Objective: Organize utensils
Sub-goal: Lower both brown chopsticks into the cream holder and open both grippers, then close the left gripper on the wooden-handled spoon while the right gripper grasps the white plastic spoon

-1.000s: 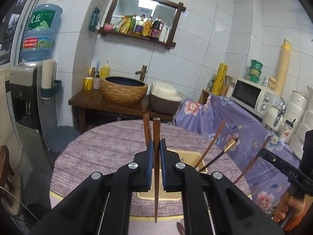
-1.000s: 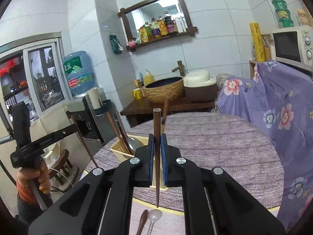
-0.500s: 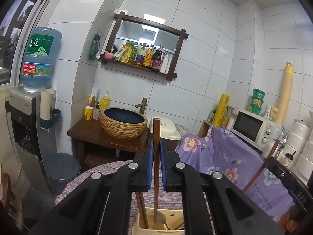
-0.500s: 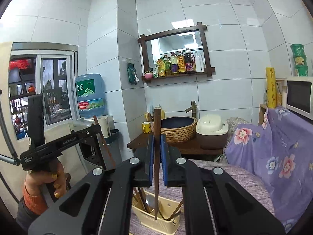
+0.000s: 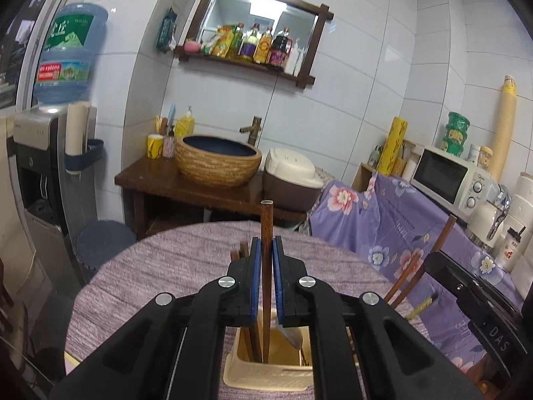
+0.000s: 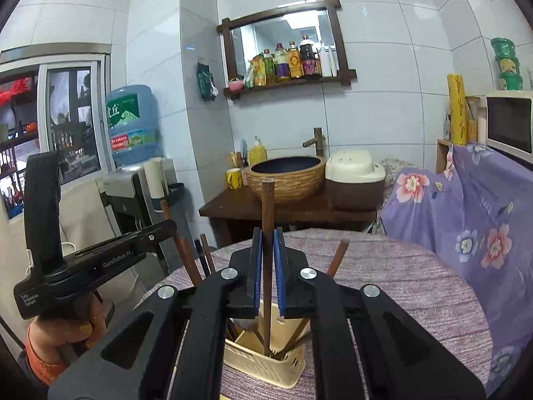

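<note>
Both grippers hover over the same target — the cream slotted plastic utensil basket (image 5: 266, 375) standing on the round table under a purple woven cloth (image 5: 173, 266). The left gripper (image 5: 265, 280) is clamped on a dark brown wooden chopstick (image 5: 266, 233), its blue pads pressed flat against the shaft, the stick upright with its blunt end at 12 o'clock and its thin tip dipping inside the basket at 6 o'clock. The right gripper (image 6: 267, 266) mirrors it, closed tight on a second brown wooden chopstick (image 6: 267, 213), again held vertical with the tip down among the utensils already standing there.

Why vertical? Likely so each stick drops straight down its slot instead of catching on the rim. The mid-shaft grip keeps the tip steady for aiming.

Room is tight inside. In the right view, other chopsticks lean out of the basket toward 10 and 2 o'clock, and what may be a spoon sits low behind the pads, so a release looks safest straight down. In the left view the right tool's black body crowds in at 4 o'clock — the two hands are close. The table stretches bare toward 12 o'clock, its far edge well beyond the basket.
</note>
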A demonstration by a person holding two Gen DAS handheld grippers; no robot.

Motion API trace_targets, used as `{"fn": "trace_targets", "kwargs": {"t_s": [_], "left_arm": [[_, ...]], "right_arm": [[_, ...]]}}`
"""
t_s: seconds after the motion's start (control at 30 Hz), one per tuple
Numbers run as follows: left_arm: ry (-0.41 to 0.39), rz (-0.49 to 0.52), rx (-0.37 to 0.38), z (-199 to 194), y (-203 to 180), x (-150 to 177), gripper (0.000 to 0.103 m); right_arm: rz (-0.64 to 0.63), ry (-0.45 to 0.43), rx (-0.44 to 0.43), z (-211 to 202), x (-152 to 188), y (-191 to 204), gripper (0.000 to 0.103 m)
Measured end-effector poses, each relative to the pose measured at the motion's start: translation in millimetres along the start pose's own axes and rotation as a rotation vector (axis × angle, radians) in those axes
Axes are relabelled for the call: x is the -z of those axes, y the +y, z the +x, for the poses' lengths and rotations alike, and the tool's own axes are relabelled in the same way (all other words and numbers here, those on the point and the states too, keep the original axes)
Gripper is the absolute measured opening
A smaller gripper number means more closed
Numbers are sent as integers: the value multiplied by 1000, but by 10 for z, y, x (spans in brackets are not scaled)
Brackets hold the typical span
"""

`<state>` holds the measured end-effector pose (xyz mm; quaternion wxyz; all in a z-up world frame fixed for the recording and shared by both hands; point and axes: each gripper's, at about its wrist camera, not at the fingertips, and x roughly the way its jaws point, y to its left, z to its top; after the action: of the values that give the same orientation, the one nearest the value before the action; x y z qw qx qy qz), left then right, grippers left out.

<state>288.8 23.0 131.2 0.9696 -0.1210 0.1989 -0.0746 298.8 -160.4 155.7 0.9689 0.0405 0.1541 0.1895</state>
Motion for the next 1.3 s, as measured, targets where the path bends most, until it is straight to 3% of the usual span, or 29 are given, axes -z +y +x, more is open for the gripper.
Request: {"fn": "trace_targets", "kwargs": {"t_s": [0.3,0.37,0.43,0.47,0.5,0.6,0.7,0.8,0.93,1.17,1.3], "left_arm": [[73,-17,-10,155,105,282,9],[83,-10,-5,148,103,304,10],[79,2,-18,103,93,329,19],[75,3,-18,75,92,335,35],[69,1,-16,21,99,352,50],[58,19,-33,-125,103,427,57],[100,39,-39,-225,103,583,66],[205,40,-3,-273,74,869,66],[321,98,43,-313,-108,1339,64],[515,132,89,-231,-367,2060,47],[564,136,78,-177,-414,2257,42]], "right_arm": [[-18,59,4,192,314,-22,9],[-12,60,10,182,353,-37,13],[-11,54,9,148,375,-34,36],[-7,41,16,107,390,-38,55],[-6,29,24,69,403,-38,57],[-29,11,42,-70,445,-15,59],[-36,15,75,-216,529,-34,64],[-67,23,143,-337,661,-75,73],[-86,80,220,-404,948,-207,74],[-2,210,255,-445,1424,-500,74],[27,260,258,-469,1640,-581,74]]}}
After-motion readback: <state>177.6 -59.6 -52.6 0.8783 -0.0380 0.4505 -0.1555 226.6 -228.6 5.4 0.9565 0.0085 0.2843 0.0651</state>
